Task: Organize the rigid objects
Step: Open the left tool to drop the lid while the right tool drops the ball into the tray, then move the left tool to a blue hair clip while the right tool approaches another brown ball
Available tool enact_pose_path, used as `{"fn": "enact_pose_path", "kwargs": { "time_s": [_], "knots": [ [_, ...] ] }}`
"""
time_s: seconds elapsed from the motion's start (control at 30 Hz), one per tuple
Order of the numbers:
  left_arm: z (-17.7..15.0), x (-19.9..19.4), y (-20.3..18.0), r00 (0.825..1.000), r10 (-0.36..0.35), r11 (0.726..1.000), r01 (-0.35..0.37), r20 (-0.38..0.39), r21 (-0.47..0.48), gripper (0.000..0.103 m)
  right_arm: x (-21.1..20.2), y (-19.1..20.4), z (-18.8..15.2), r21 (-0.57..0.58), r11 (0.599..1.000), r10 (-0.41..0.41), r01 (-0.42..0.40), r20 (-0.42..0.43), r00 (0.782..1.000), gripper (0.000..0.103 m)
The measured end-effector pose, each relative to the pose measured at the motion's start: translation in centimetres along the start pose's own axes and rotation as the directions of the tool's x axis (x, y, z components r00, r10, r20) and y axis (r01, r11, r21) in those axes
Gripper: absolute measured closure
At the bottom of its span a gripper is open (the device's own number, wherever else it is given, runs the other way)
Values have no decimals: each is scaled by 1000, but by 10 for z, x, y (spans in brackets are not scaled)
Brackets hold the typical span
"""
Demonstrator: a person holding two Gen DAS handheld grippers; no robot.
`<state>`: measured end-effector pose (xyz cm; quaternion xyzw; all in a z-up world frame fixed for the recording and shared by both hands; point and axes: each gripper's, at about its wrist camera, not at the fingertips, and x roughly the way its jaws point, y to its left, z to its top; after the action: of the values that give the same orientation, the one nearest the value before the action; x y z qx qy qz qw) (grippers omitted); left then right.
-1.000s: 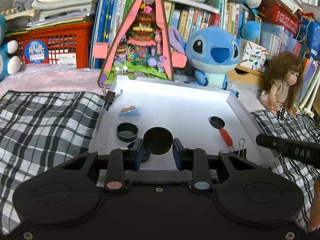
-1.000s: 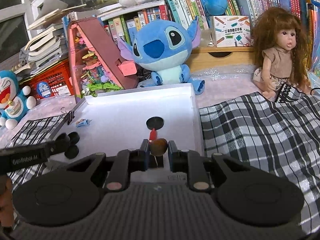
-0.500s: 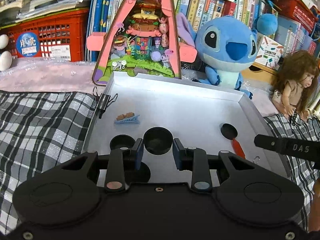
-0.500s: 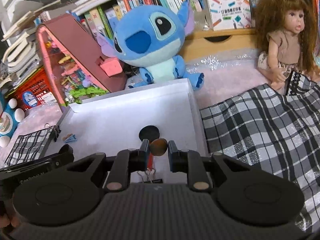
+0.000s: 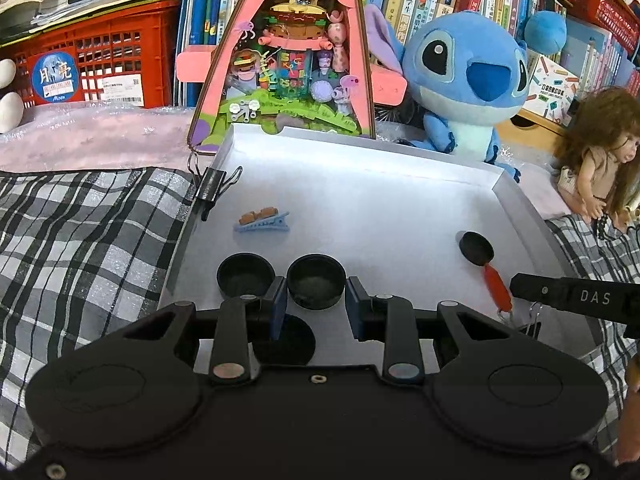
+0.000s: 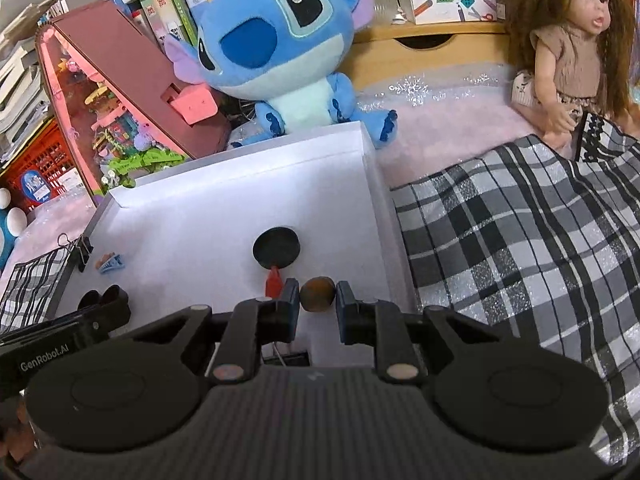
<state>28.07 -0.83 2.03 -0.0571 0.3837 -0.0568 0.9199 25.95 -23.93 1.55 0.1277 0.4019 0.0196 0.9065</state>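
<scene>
Hovering over the near end of the white tray (image 5: 400,184), the left gripper (image 5: 316,304) clamps a black cap (image 5: 316,286) and the right gripper (image 6: 317,300) pinches a small brown ball (image 6: 317,294), which I'd guess could roll away if released carelessly.

The white tray (image 5: 516,200) looks like smooth matt card. At its left edge a black metal binder clip (image 5: 212,190) shows thin shiny wire handles. The black caps (image 5: 245,280) are dull plastic. Around the tray lies checked woven cloth (image 6: 520,240) with glittering threads. Beyond its far edge, the blue toy (image 6: 280,52) is soft plush, and the crate (image 5: 116,56) is glossy red plastic.
</scene>
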Motion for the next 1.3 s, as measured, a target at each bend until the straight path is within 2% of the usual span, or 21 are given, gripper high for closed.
{"fn": "enact_pose_path", "kwargs": {
  "time_s": [0.37, 0.43, 0.47, 0.5, 0.53, 0.63, 0.7, 0.77, 0.93, 1.3],
  "knots": [
    [-3, -1, 0, 999, 22, 999, -23, 28, 33, 73, -1, 4, -2, -33, 999, -9, 9, 6, 1000, 76],
    [-5, -3, 2, 999, 19, 1000, -19, 34, 22, 65, -2, 3, -3, -28, 1000, -4, 5, 11, 1000, 74],
    [-6, -5, 2, 999, 12, 1000, -13, 39, 15, 59, -4, 3, -3, -22, 1000, 5, -5, 17, 1000, 71],
    [-7, -9, 3, 999, 4, 1000, -5, 51, 8, 56, -5, 2, -4, -18, 1000, 13, -13, 23, 1000, 59],
    [-9, -13, 3, 998, -1, 1000, 1, 63, 7, 55, -7, 1, -5, -14, 1000, 21, -20, 32, 999, 55],
    [-13, -26, 2, 995, -1, 1000, -1, 97, 23, 45, -14, 0, -8, -22, 999, 41, -39, 56, 998, 46],
    [-16, -36, 1, 993, -4, 999, 0, 119, 38, 34, -21, 1, -10, -36, 998, 48, -46, 76, 996, 41],
    [-19, -46, 0, 990, -9, 999, 3, 139, 46, 28, -27, 0, -12, -51, 997, 54, -50, 91, 994, 37],
    [-29, -71, -1, 984, -31, 998, 20, 173, 68, 22, -44, -4, -18, -68, 996, 62, -54, 124, 990, 28],
    [-67, -113, -12, 975, -76, 988, 44, 209, 150, 18, -83, -12, -43, -130, 988, 107, -83, 183, 977, 19]
  ]
}}
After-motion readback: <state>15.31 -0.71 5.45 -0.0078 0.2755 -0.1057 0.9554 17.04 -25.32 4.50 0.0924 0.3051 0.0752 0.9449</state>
